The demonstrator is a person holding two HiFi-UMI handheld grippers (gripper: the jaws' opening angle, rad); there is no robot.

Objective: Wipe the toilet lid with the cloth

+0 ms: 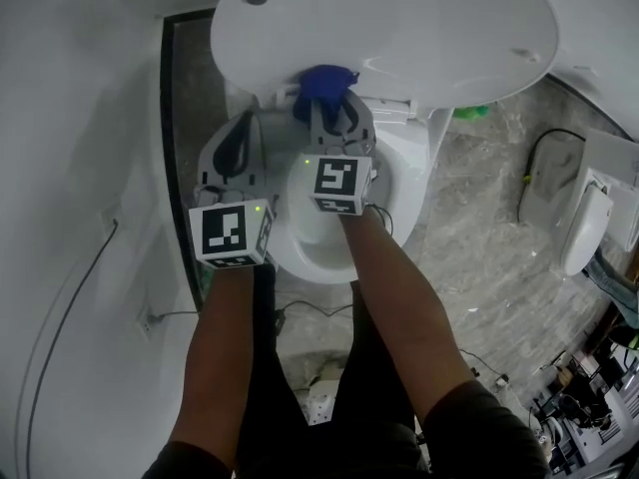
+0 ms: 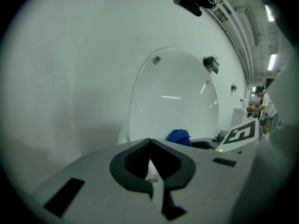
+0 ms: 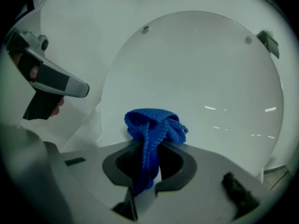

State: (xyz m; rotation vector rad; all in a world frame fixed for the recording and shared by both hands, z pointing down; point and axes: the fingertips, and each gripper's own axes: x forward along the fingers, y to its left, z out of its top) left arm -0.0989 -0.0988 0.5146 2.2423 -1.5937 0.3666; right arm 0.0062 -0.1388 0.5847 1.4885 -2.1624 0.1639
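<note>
The white toilet lid point(image 1: 399, 28) stands raised, its inner face toward me point(image 3: 201, 78) point(image 2: 175, 97). My right gripper point(image 1: 334, 110) point(image 3: 148, 164) is shut on a bunched blue cloth point(image 1: 322, 86) point(image 3: 152, 127), which sits at the lid's lower edge near the hinge; whether it touches the lid I cannot tell. My left gripper point(image 1: 243, 120) point(image 2: 150, 160) hangs just left of it, shut, with nothing between its jaws. From the left gripper view the cloth point(image 2: 179, 136) shows to the right, beside the right gripper's marker cube point(image 2: 240, 133).
The toilet bowl point(image 1: 300, 252) lies open below both grippers. A white wall point(image 1: 70, 168) rises close on the left. On the marble floor at right stand a white appliance point(image 1: 584, 228) with a cable, and clutter in the lower right corner.
</note>
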